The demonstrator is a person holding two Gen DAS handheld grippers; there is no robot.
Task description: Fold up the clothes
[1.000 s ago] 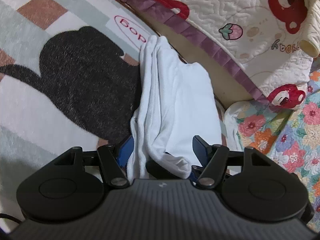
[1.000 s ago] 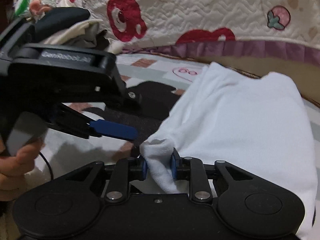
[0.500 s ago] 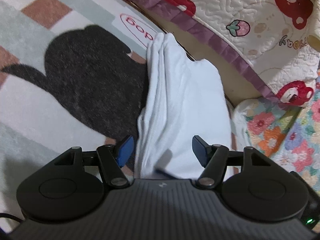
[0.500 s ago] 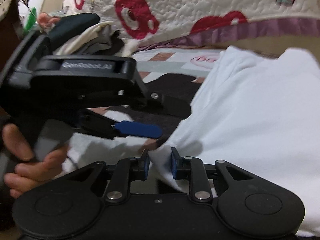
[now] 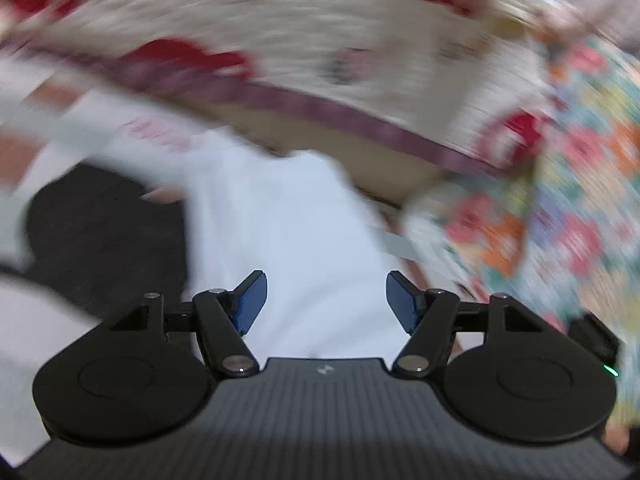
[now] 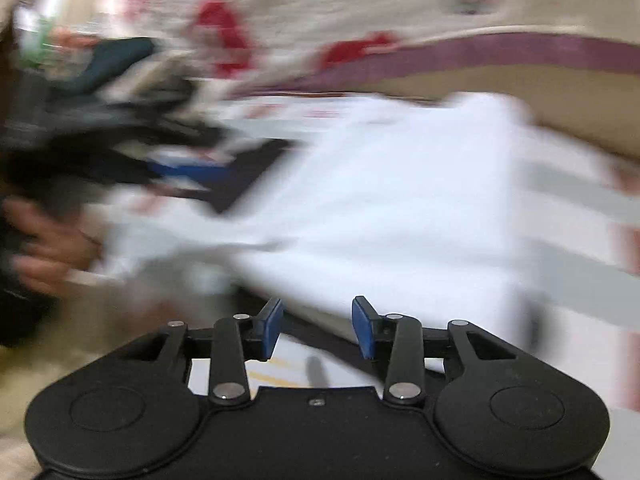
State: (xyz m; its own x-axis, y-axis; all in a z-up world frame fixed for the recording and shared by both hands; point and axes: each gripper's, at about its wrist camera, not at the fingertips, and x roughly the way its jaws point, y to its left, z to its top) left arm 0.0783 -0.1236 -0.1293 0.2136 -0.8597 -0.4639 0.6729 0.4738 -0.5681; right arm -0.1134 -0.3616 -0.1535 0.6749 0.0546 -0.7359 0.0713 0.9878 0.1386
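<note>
Both views are smeared by motion. A folded white garment (image 5: 292,232) lies on the patterned rug, reaching from my left gripper (image 5: 322,300) toward the bed edge. That gripper hovers over the garment's near end, its blue pads wide apart with nothing between them. In the right wrist view the white garment (image 6: 400,200) spreads flat ahead of my right gripper (image 6: 318,326), which stands open and empty just short of the near hem. The other gripper (image 6: 132,160) and a hand (image 6: 52,248) show blurred at the left.
A quilted bedspread with red bears and a purple border (image 5: 320,108) hangs along the far side. Floral fabric (image 5: 560,208) lies at the right. The rug's black patch (image 5: 104,236) sits left of the garment. Dark clothes (image 6: 112,64) are piled at the far left.
My right gripper has let go of the garment's corner and opened. The garment now lies flat. Both grippers are swinging fast, and my left one has tilted up toward the bed.
</note>
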